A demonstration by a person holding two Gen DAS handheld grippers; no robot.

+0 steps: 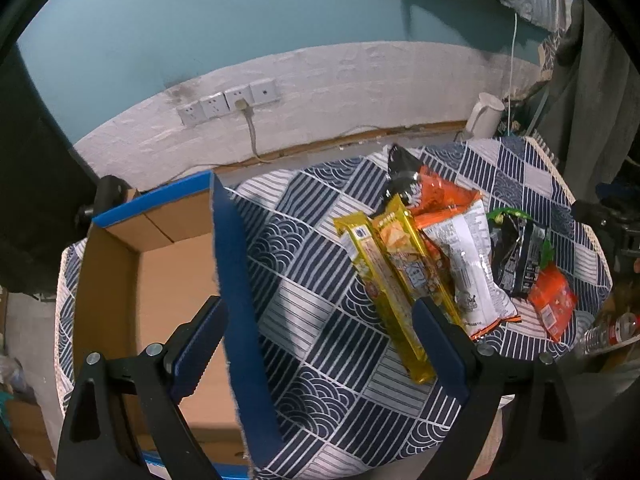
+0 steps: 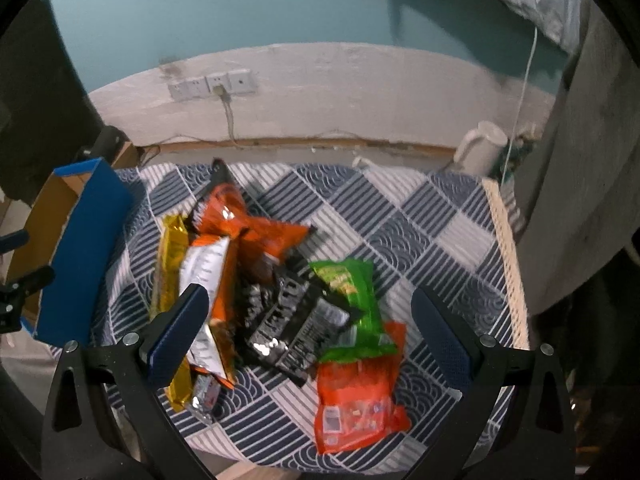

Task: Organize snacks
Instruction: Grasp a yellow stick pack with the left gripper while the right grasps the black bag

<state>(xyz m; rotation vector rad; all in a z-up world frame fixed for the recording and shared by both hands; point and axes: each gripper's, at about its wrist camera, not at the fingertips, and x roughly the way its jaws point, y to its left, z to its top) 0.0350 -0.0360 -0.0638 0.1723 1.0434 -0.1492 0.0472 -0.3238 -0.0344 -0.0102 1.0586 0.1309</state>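
A pile of snack packs lies on the patterned tablecloth (image 1: 312, 280): two long yellow packs (image 1: 388, 280), an orange and white bag (image 1: 468, 264), a black bag (image 1: 516, 256) and a small orange pack (image 1: 554, 304). My left gripper (image 1: 320, 344) is open, straddling the blue wall of the cardboard box (image 1: 168, 264), its right finger beside the yellow packs. My right gripper (image 2: 312, 336) hangs open above the black bag (image 2: 292, 320), green bag (image 2: 352, 292) and small orange pack (image 2: 356, 404). The yellow pack (image 2: 170, 276) and the box (image 2: 80, 248) lie to the left.
A white jug (image 1: 484, 116) stands at the table's far edge beside a hanging cord. Wall sockets (image 1: 228, 104) with a plugged cable sit on the white wall behind. A plastic bottle (image 1: 608, 332) lies off the table's right edge. Grey fabric hangs at the right.
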